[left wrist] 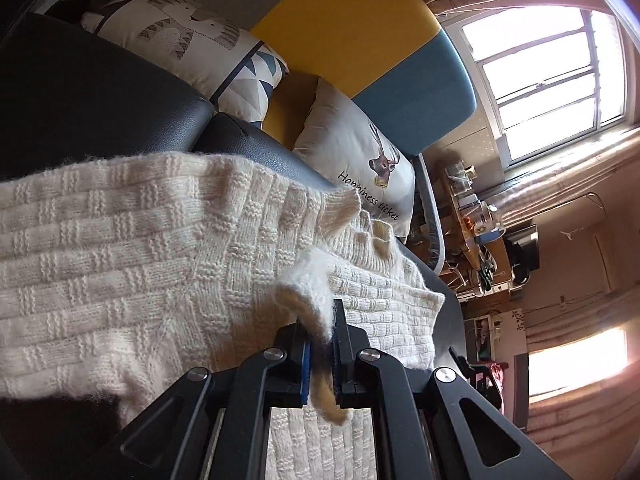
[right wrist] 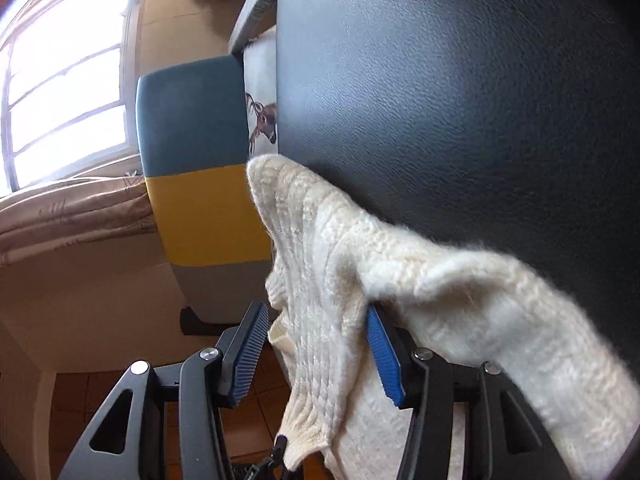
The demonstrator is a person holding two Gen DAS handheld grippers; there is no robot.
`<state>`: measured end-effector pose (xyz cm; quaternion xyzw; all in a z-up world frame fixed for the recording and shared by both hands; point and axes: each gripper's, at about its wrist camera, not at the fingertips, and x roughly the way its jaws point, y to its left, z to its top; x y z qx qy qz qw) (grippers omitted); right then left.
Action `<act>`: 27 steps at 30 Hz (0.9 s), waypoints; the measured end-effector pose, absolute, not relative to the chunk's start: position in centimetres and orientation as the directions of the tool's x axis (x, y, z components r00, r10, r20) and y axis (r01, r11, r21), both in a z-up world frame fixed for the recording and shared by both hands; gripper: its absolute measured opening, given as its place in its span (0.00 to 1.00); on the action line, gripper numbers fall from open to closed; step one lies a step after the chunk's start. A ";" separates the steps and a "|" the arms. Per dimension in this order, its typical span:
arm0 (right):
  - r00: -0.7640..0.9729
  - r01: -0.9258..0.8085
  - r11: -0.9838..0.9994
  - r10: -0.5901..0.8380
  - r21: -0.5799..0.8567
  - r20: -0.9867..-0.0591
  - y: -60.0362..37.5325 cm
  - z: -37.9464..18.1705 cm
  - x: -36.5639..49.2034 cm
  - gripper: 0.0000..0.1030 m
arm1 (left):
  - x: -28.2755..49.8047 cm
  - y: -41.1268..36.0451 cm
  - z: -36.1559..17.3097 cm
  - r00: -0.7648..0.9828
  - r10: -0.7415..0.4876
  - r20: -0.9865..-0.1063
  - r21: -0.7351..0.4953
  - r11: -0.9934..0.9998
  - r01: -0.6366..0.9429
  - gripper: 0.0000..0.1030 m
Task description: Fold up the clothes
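A cream knit sweater [left wrist: 132, 248] with a basket-weave pattern lies spread over a dark leather surface [left wrist: 80, 92]. My left gripper [left wrist: 322, 344] is shut on a raised fold of the sweater's edge, and a strip of fabric hangs down between its pads. In the right wrist view another part of the sweater [right wrist: 320, 264] is bunched up and drapes off the leather surface [right wrist: 460, 80]. My right gripper [right wrist: 316, 310] is open, its blue pads [right wrist: 252, 352] set wide apart. The ribbed fabric hangs loosely between them, against the right pad only.
Two printed pillows [left wrist: 188, 40] [left wrist: 360, 148] lean against a yellow and blue backrest [left wrist: 352, 28]. A bright window [left wrist: 552, 68] and curtains are behind, with a cluttered desk [left wrist: 476, 224] at the right. Brown floor tiles [right wrist: 72, 392] show below the right gripper.
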<state>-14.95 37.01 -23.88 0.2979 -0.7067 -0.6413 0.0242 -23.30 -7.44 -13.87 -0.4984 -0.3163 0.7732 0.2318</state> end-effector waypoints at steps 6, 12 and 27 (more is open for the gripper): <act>-0.845 -0.328 -0.202 -0.374 0.923 -0.382 37.4 -21.3 -16.3 0.45 | -23.3 -7.2 -13.3 -0.400 0.612 -0.682 -0.636 -0.767 -0.088 0.07; -0.854 -0.321 -0.279 -0.328 0.905 -0.404 38.8 -20.4 -14.8 0.27 | -23.8 -7.1 -17.5 -0.341 0.525 -0.780 -0.550 -0.834 -0.027 0.07; -0.852 -0.328 -0.260 -0.334 0.908 -0.403 43.3 -19.3 -11.5 0.37 | -24.1 -6.9 -17.5 -0.352 0.480 -0.803 -0.506 -0.862 -0.020 0.10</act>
